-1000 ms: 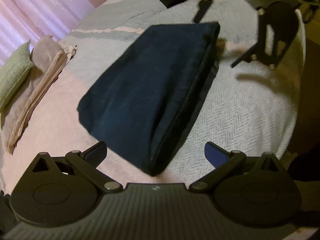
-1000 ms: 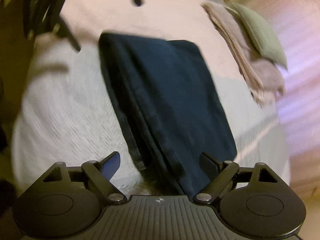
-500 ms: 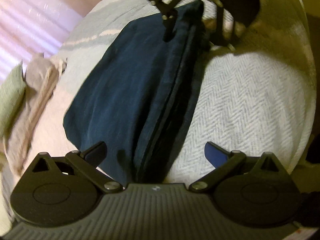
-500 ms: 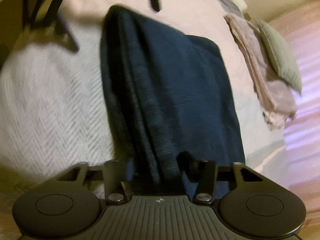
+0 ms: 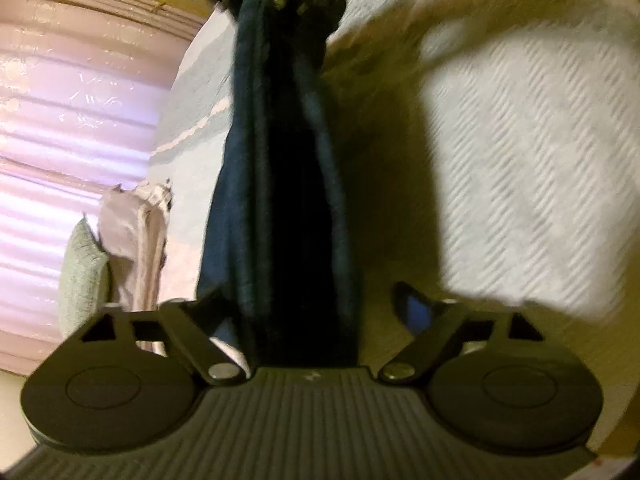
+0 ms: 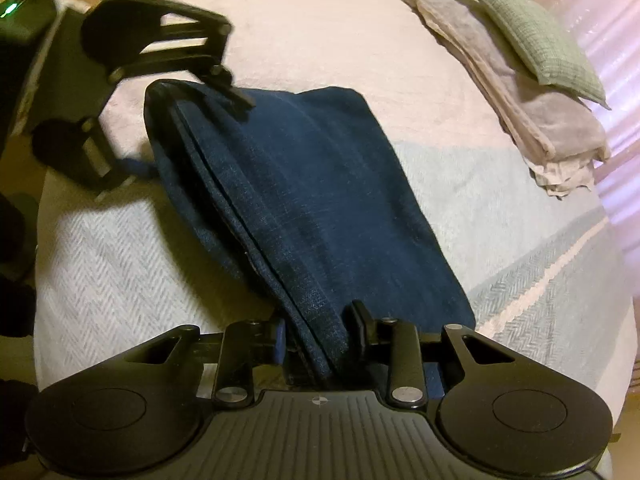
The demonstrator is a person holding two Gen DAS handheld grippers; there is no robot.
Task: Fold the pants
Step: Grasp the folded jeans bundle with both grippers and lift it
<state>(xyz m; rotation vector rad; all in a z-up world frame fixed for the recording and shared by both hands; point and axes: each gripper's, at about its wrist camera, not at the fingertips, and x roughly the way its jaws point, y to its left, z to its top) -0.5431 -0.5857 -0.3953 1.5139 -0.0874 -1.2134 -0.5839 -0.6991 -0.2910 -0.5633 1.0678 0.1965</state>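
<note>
Right gripper (image 6: 318, 340) has its jaws clamped on the pants (image 6: 304, 184), left gripper (image 5: 308, 312) jaws sit wide around them, so I'd pinch all layers before lifting.

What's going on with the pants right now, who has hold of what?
The folded dark blue pants lie on the bed cover. The right gripper has its jaws shut on the thick folded edge at the near end. The left gripper straddles the same edge at the far end, jaws apart, not clamped yet. A stack of beige linens and a green pillow sit further up the bed.
</note>
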